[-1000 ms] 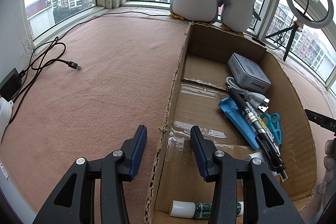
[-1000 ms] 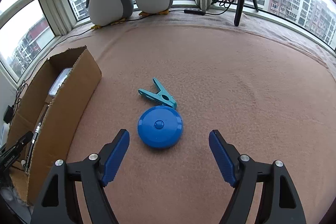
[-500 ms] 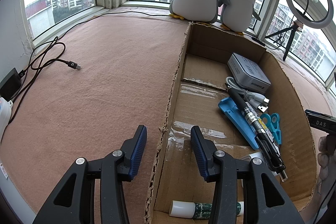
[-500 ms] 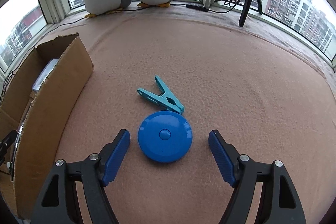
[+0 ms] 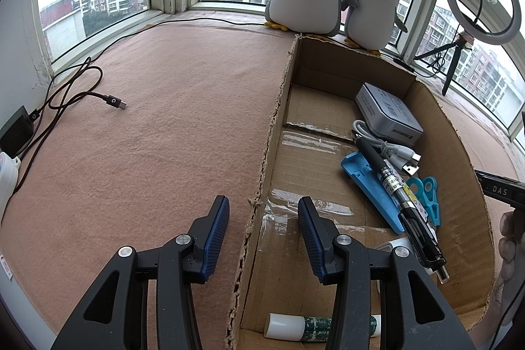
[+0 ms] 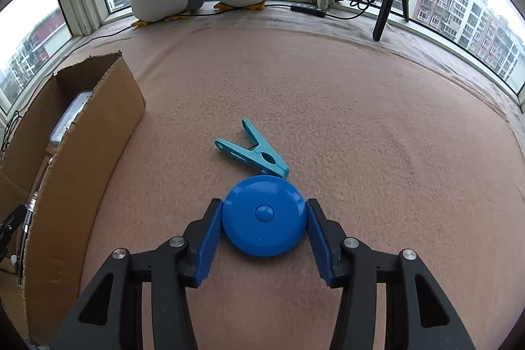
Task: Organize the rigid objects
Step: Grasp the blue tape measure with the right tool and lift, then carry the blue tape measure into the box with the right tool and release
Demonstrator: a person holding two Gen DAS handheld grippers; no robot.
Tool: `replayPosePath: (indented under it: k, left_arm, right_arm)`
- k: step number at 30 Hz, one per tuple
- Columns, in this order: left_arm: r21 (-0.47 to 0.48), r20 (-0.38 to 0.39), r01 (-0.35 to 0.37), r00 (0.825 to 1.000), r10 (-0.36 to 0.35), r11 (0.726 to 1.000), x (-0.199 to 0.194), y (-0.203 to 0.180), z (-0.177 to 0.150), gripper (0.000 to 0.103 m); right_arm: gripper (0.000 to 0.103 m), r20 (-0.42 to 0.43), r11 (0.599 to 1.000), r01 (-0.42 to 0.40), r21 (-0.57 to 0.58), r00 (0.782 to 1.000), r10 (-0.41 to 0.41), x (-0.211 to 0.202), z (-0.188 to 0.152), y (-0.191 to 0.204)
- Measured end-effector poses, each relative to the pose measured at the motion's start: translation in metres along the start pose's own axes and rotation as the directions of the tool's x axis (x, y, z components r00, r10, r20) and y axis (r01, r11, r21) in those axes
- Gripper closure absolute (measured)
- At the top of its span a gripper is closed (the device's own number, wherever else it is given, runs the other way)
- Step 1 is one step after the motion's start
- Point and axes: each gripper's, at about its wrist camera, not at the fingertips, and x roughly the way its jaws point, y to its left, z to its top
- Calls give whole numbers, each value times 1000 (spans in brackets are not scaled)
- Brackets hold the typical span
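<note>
Pink felt-covered counter (image 6: 361,120) by bay windows carries the blue round disc (image 6: 264,215), pinched between the right claw (image 6: 264,238) pads beside a teal clip (image 6: 252,153), while the left claw (image 5: 262,238) gapes empty, straddling the cardboard box (image 5: 262,159) wall.

Glossy plastic disc (image 6: 264,215), matt fuzzy cloth (image 6: 361,120), rough cardboard box (image 5: 459,173)

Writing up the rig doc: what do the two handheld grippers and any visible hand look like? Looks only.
Both the left gripper and right gripper have matte black angular frames with triangular cutouts, round silver screw heads, and blue ribbed pads on the fingers. No cables show on either. In the left wrist view, a black bar printed "DAS" and bare fingers of a hand show at the right edge; no sleeve is visible.
</note>
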Motion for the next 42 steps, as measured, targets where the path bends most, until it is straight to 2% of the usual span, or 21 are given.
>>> replayPosePath:
  k: [13, 21, 31, 42]
  left_arm:
    - [0, 0, 0, 1000, 0, 1000, 0, 0, 0, 56]
    - [0, 0, 0, 1000, 0, 1000, 0, 0, 0, 56]
    - [0, 0, 2, 1000, -2, 1000, 0, 0, -1, 56]
    - [-1, 0, 7, 1000, -7, 1000, 0, 1, -1, 56]
  right_arm:
    - [57, 38, 998, -53, 29, 998, 52, -24, -16, -7]
    - [57, 99, 995, -105, -3, 990, 104, -57, -14, 6]
    - [57, 150, 972, -205, -114, 964, 221, -96, -1, 63]
    - [57, 141, 929, -270, -253, 940, 312, -103, 24, 147]
